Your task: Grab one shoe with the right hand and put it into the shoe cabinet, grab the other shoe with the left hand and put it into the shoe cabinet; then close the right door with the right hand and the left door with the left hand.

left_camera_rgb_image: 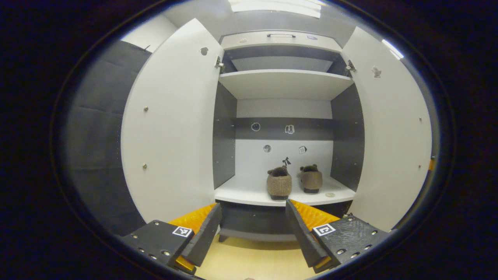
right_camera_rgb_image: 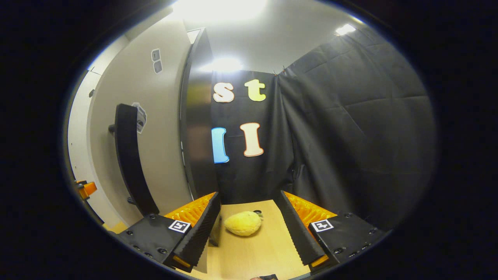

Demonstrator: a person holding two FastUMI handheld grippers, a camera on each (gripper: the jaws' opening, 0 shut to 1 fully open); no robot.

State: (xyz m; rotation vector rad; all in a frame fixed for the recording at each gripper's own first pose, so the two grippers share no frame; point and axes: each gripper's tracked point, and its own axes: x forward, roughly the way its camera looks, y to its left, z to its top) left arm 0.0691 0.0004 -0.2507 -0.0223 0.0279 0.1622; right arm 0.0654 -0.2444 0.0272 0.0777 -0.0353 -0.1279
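Observation:
The shoe cabinet (left_camera_rgb_image: 286, 83) stands with both doors swung wide. Two brown shoes sit side by side on its lower shelf (left_camera_rgb_image: 249, 192), heels toward me: the left shoe (left_camera_rgb_image: 279, 182) and the right shoe (left_camera_rgb_image: 311, 179). My left gripper (left_camera_rgb_image: 253, 208) is open and holds nothing, in front of the shelf and a little below it, apart from the shoes. The left door (left_camera_rgb_image: 171, 124) and right door (left_camera_rgb_image: 389, 128) flank the opening. My right gripper (right_camera_rgb_image: 249, 196) is open and holds nothing, outside the right door (right_camera_rgb_image: 163, 128), whose black handle (right_camera_rgb_image: 130, 155) is up to its left.
An upper shelf (left_camera_rgb_image: 286, 79) and a drawer front (left_camera_rgb_image: 280, 39) top the cabinet. The cabinet's dark side panel (right_camera_rgb_image: 196, 128) stands ahead of my right gripper. A yellow soft object (right_camera_rgb_image: 243, 223) lies on the wooden floor (right_camera_rgb_image: 256, 249) between its fingers. Black cloth walls close in on the right.

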